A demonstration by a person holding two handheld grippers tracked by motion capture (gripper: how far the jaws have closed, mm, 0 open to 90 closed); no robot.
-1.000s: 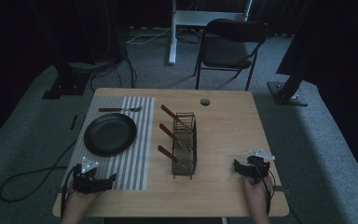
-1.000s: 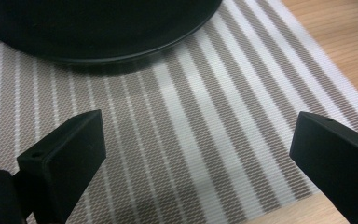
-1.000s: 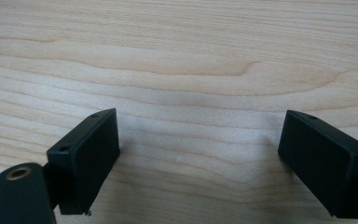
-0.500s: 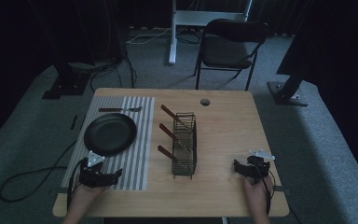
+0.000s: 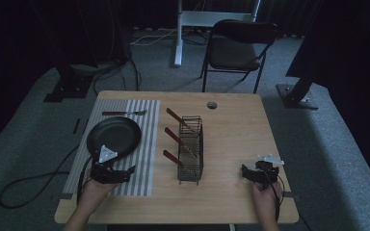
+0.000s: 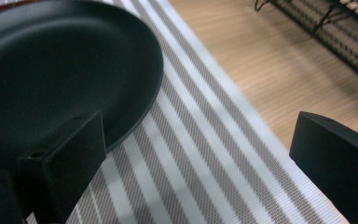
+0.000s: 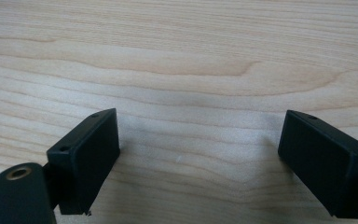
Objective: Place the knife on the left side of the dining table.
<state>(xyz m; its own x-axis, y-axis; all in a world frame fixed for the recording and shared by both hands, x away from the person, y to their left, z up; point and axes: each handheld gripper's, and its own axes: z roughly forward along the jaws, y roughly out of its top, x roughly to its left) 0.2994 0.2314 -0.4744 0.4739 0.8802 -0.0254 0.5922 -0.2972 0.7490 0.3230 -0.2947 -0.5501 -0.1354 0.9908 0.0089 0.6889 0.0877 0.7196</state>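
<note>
A black round plate [image 5: 114,135] lies on a grey-and-white striped mat [image 5: 147,144] at the table's left. My left gripper [image 5: 124,173] hovers over the mat just in front of the plate, jaws open and pointing right. In the left gripper view the left gripper [image 6: 200,140] holds nothing; the plate [image 6: 51,70] sits at upper left, its rim beside one jaw, with the mat [image 6: 200,149] below. My right gripper [image 5: 246,173] rests near the front right edge, and the right gripper [image 7: 198,135] stands open over bare wood.
A black wire rack [image 5: 191,149] stands mid-table with three red-handled utensils [image 5: 172,136] sticking out to its left. A brown-handled utensil [image 5: 123,113] lies at the mat's far end. A small round grommet [image 5: 212,104] sits near the far edge. A chair [image 5: 236,48] stands beyond the table.
My left gripper has moved right and slightly forward along the mat, closer to the plate's front rim. The right gripper has stayed put.
</note>
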